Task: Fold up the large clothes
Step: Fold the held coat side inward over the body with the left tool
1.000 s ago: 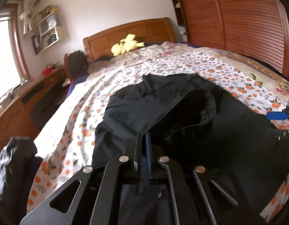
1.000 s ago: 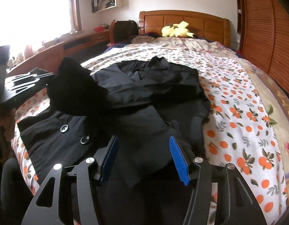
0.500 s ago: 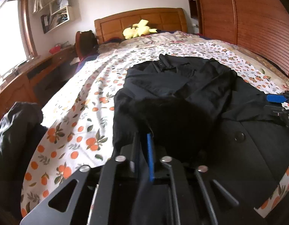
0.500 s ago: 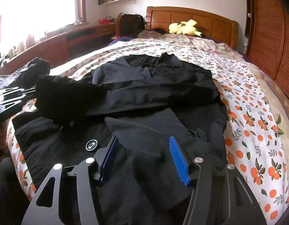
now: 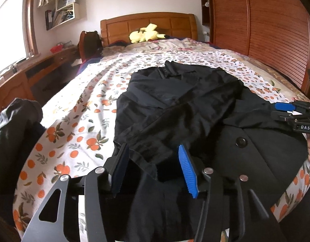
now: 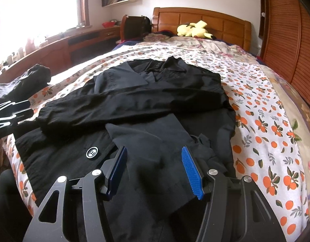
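A large black coat [image 6: 155,104] with big buttons lies spread on the bed. One sleeve [image 6: 124,109] is folded flat across its chest. My left gripper [image 5: 152,153] sits low at the coat's left edge. Its jaws are opening, and the sleeve's cuff [image 5: 146,157] lies loose between them, clear of the blue pads. From the right wrist view, the left gripper [image 6: 11,111] shows at the left edge. My right gripper [image 6: 154,151] hangs open over the coat's lower front, gripping nothing. It also appears at the right edge of the left wrist view [image 5: 291,111].
The orange-print bedsheet [image 5: 78,125] covers the bed. A yellow plush toy [image 5: 146,35] rests at the wooden headboard. A slatted wooden wardrobe [image 5: 265,30] lines the right side, and a desk [image 5: 34,70] the left. Dark clothes [image 5: 13,125] are heaped at the near left.
The left gripper carried the sleeve across the coat, lowered it and let it go; its jaws went from shut to apart. The right gripper stayed open, almost still.
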Demonstrator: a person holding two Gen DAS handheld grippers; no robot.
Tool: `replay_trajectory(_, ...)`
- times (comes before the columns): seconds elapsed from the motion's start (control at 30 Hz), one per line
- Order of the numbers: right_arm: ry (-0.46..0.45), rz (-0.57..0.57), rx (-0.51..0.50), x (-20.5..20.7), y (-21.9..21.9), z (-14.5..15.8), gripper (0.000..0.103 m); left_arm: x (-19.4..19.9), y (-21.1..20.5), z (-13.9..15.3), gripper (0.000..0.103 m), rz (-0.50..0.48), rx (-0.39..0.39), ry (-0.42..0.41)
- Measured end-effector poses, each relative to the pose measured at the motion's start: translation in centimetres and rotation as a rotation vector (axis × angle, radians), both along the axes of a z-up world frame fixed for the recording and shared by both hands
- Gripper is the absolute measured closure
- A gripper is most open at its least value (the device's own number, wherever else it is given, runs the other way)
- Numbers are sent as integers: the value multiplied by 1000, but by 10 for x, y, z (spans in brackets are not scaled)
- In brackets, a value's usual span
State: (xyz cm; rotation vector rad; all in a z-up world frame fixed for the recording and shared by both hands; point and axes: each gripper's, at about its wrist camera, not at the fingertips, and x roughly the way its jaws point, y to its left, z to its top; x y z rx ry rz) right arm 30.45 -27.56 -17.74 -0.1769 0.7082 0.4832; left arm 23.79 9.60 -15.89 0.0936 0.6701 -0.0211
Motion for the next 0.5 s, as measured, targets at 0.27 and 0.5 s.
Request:
replay_trajectory(0.27,-5,10,4,-3,-4,1,49,15,-1,-27,49,6,4,91)
replay_trajectory(0.5,-4,8,7,-3,-7,2,49,18,-4,-36,96,-23,-15,123)
